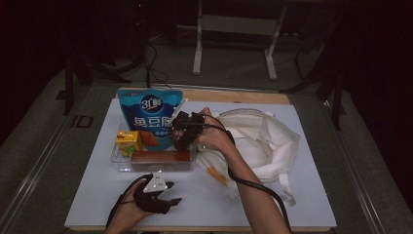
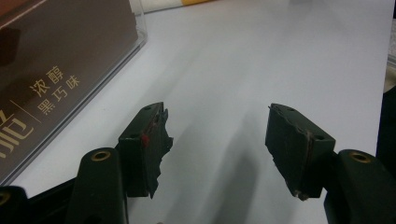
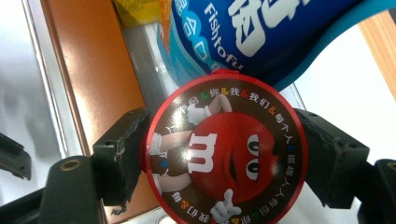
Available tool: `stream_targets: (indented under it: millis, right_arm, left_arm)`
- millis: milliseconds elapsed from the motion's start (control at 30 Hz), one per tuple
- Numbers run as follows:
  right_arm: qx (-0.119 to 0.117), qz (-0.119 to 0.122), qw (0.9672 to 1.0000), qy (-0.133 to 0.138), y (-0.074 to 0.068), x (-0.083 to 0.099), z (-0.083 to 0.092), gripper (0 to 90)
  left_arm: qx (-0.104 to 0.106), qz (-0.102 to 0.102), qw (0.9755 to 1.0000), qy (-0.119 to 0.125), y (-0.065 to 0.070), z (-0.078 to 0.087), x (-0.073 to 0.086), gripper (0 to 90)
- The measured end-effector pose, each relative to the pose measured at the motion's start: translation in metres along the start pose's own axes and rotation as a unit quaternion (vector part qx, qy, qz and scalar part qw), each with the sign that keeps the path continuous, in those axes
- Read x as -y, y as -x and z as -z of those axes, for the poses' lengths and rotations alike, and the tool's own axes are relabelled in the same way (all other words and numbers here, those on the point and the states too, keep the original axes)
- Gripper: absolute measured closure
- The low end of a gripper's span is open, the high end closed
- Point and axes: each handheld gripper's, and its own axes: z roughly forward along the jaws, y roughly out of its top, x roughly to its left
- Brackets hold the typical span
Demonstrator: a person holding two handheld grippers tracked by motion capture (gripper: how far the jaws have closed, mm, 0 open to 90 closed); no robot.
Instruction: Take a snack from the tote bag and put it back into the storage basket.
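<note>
Your right claw point(image 3: 224, 163) is clamped on the round red candy tin point(image 3: 226, 149), holding it above the clear tray point(image 1: 119, 163) beside the blue snack bag point(image 1: 148, 114). Your left claw point(image 2: 217, 144) rests on the surface point(image 1: 204, 195) with its jaws apart and empty, just beside the brown box point(image 2: 51, 70).

A round M&M's candy tub point(image 3: 226, 156), red-rimmed, its brown lid showing a red cartoon face ringed with small coloured characters, sits face-on, clamped at both sides, just in front of a blue fish-tofu pouch point(image 3: 261, 32) and beside a brown box point(image 3: 98, 70).
</note>
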Motion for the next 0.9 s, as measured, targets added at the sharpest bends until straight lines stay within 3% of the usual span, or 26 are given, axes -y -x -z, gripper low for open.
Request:
stream_targets:
  millis: [267,467,900]
  right_arm:
    - [-0.012,0.011,0.9997,-0.017,0.003,0.004,-0.008,23.5]
    - [-0.006,0.024,0.999,-0.038,0.0,0.002,-0.015,23.4]
    - [-0.004,0.018,0.9979,-0.061,-0.001,0.001,-0.026,23.2]
  left_arm:
    - [0.0,0.0,1.0,-0.001,0.0,0.0,0.0,38.4]
    - [0.0,0.0,1.0,0.0,0.0,0.0,0.0,38.4]
    - [0.001,0.0,1.0,-0.001,0.0,0.0,0.0,38.3]
